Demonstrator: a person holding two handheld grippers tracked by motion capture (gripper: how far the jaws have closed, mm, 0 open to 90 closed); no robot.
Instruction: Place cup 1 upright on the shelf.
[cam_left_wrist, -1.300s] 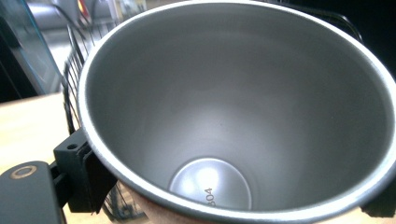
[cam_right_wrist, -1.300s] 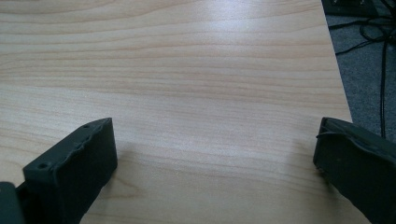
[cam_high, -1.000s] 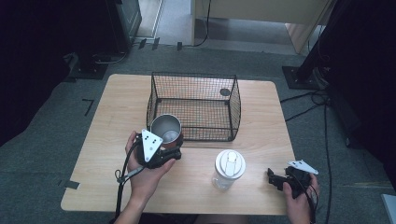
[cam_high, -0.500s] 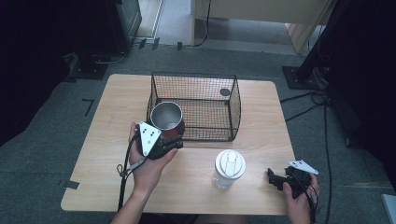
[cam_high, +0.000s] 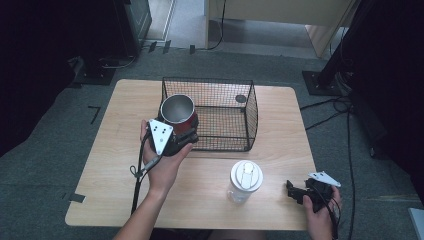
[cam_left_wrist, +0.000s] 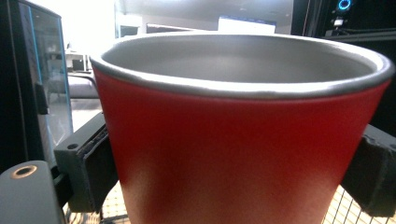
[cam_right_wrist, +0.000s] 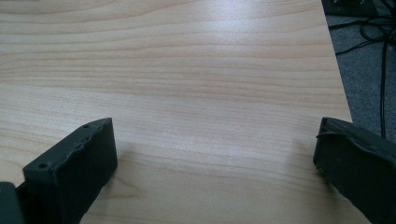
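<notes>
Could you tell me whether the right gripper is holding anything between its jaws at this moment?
No, the right gripper has its black jaws spread wide apart, with just the bare light wooden table between them.

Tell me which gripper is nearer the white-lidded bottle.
Right. The right gripper rests just to the right of the bottle; the left gripper is farther, up-left, holding the red cup.

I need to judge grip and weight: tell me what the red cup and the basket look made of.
Red cup: likely steel, with a brushed grey inside and rim; the outside is matte red, probably a coating. The left claw grips it.
Basket: thin black wire mesh, apparently painted or coated metal; the table shows through it.
</notes>
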